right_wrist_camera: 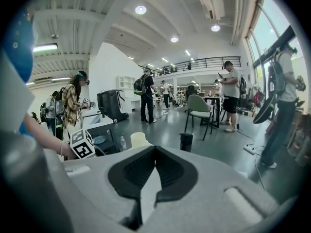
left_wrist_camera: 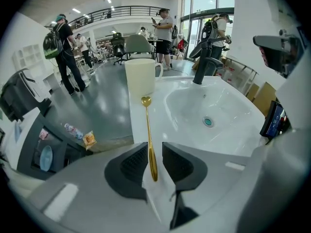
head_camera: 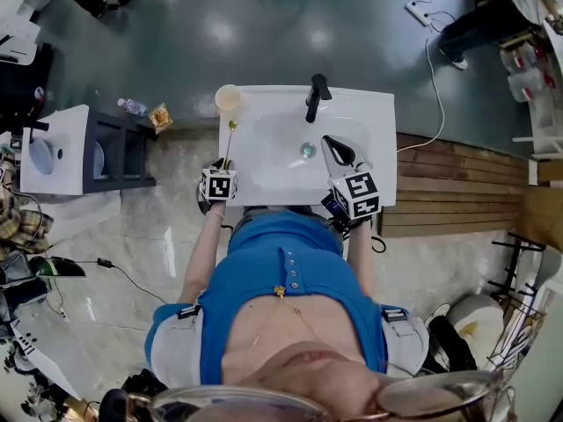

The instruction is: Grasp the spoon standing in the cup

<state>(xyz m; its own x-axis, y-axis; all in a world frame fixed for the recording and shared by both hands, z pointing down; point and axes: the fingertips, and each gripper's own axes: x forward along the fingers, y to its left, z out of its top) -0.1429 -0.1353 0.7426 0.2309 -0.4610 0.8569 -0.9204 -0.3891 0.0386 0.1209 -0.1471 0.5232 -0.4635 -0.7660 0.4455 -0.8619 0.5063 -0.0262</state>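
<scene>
The spoon (left_wrist_camera: pixel 148 130) — gold, with a heart-shaped bowl — is seen lying flat on the left rim of the white sink (left_wrist_camera: pixel 233 125), out of the cup (left_wrist_camera: pixel 141 76). Its bowl is pointed toward 12 o'clock and rests just beside the cup's foot. The cup is stood upright at the sink's 11 o'clock corner, its handle turned toward the black faucet (left_wrist_camera: pixel 206 64).

The left gripper (left_wrist_camera: pixel 155 152) is held at the spoon's 6 o'clock end. Its jaws are parted, and the tip of the handle is seen in the gap between them. The handle runs close along the left jaw's edge, but neither pad is pressed on it, so the spoon is released and borne by the rim alone.

The right gripper (right_wrist_camera: pixel 154 152) is held over the basin's 4 o'clock side in the head view, aimed toward 11 o'clock, with its tips near the drain (left_wrist_camera: pixel 208 122). Its jaws are clenched — the tips are met, and nothing is caught between them
</scene>
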